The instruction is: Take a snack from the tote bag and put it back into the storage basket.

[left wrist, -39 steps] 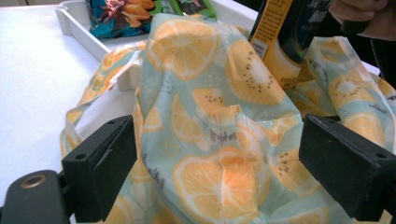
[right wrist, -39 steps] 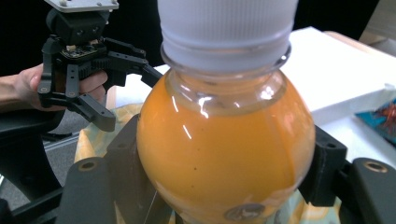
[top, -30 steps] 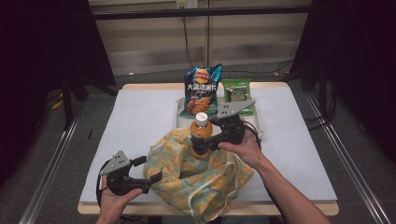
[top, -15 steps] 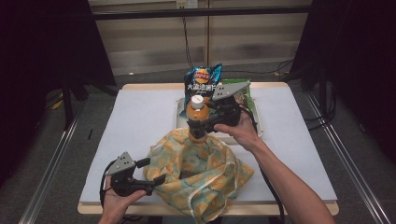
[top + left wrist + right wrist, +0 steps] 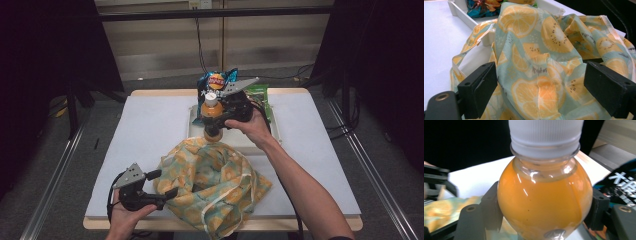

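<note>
An orange juice bottle [image 5: 212, 111] with a white cap hangs upright over the near part of the white tray [image 5: 272, 136], just past the far edge of the bag. My right gripper [image 5: 214, 121] is shut on its round body; in the right gripper view the bottle [image 5: 544, 195] sits between both jaws of the right gripper [image 5: 544, 208]. A citrus-print fabric bag [image 5: 215, 180] lies crumpled at the table's front. My left gripper [image 5: 160, 184] rests at the bag's left edge, jaws wide apart, and the bag [image 5: 539, 70] bulges between them in the left gripper view [image 5: 540, 92].
A blue chips bag [image 5: 216, 80] and a green packet [image 5: 260, 92] lie in the tray's far part. The white table [image 5: 145, 125] stretches bare to the left of the tray. Metal rails run along the floor on both sides.
The right gripper carried the bottle away from above the bag toward the tray at the far side. The left gripper kept its place at the bag's edge.
</note>
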